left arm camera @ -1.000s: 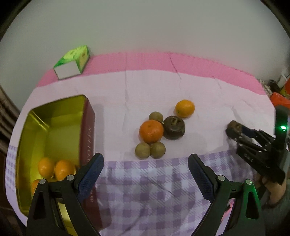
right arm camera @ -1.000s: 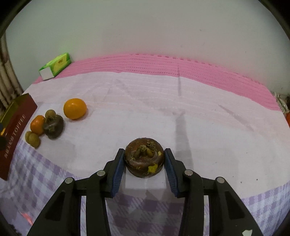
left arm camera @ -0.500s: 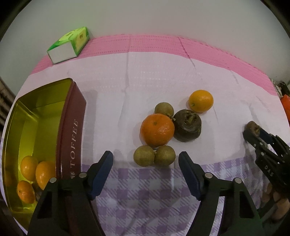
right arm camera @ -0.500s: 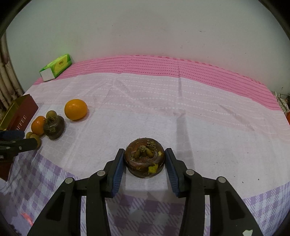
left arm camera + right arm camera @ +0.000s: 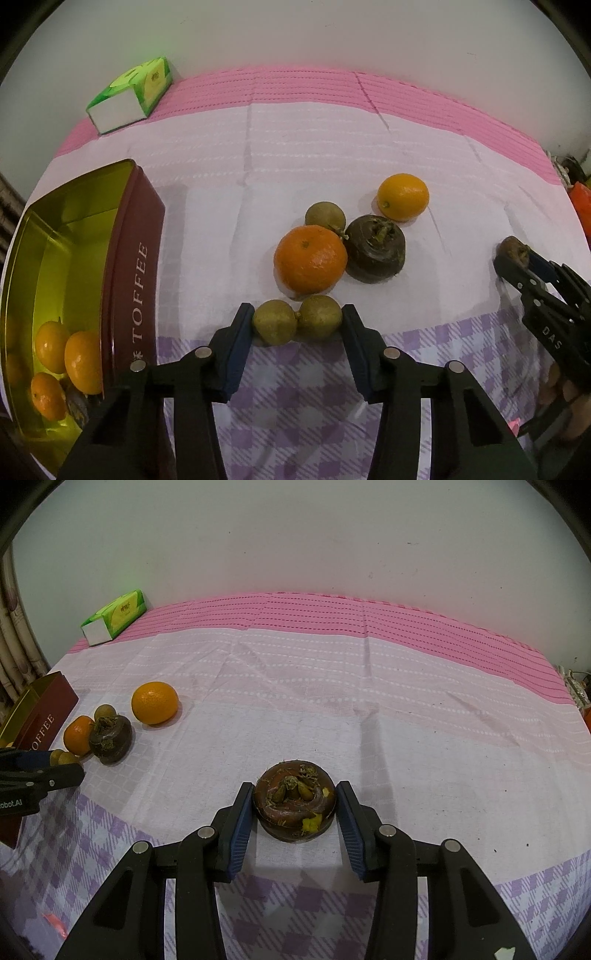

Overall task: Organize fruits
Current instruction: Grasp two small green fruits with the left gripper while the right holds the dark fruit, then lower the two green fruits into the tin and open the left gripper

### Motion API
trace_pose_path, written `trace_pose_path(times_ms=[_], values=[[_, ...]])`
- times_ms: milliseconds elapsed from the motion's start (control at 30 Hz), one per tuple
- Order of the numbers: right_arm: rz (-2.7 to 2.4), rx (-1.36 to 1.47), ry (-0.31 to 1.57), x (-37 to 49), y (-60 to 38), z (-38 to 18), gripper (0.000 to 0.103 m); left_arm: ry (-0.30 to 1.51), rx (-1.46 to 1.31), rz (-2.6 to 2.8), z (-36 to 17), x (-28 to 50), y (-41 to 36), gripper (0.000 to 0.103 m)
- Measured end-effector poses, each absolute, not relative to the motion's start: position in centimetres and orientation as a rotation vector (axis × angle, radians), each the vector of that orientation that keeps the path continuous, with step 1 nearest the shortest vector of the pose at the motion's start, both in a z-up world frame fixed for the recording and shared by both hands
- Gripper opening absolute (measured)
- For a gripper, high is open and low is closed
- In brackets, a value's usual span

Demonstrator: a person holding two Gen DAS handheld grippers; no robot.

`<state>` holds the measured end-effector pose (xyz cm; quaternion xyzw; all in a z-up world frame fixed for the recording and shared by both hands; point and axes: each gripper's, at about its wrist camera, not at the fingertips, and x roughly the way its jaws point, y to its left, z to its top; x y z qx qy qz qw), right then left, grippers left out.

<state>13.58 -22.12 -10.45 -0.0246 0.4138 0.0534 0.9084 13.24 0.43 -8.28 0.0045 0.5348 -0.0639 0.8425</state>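
The left gripper (image 5: 297,325) is lowered over a pair of small olive-green fruits (image 5: 297,322) that lie touching each other at the near edge of the fruit cluster. Its jaws have just been closing, and the blue pads (image 5: 238,339) are seen pressed against the outer sides of the pair, so the two fruits are grasped together while still resting on the surface (image 5: 314,147), which is covered by a pink, white and purple-checked cloth.

Just behind the pair a large orange mandarin (image 5: 310,258) is found, touching a dark brown mangosteen (image 5: 376,249) to its right. A third olive-green fruit (image 5: 325,216) is tucked behind the mandarin, and a yellow-orange citrus (image 5: 402,196) lies just beyond the mangosteen.

To the left an open toffee tin (image 5: 135,266) is placed, its gold interior holding several small oranges (image 5: 68,354) in the near corner. A green tissue box (image 5: 131,94) is set far back near the wall.

The right gripper (image 5: 294,808) is clenched on a second mangosteen (image 5: 294,799), stem side up, with a pad against each side; the fruit is seated on the cloth, well apart from the cluster. Fingers of the person's hand (image 5: 561,398) are glimpsed beneath this gripper in the left wrist view.
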Motion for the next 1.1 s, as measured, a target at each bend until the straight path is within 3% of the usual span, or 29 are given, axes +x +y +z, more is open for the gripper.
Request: trace_pose_path(times_ms=[733,1100], values=[[0.106,-0.056,0.854,13.4,-22.1,-10.6,0.043,1.010,-0.016,-0.033,-0.5,7.9,5.8,0.049],[0.103,-0.059,0.854,13.4,-22.0,-10.7,0.042,1.104,-0.065,0.136,-2.5,4.9,13.2,0.048]])
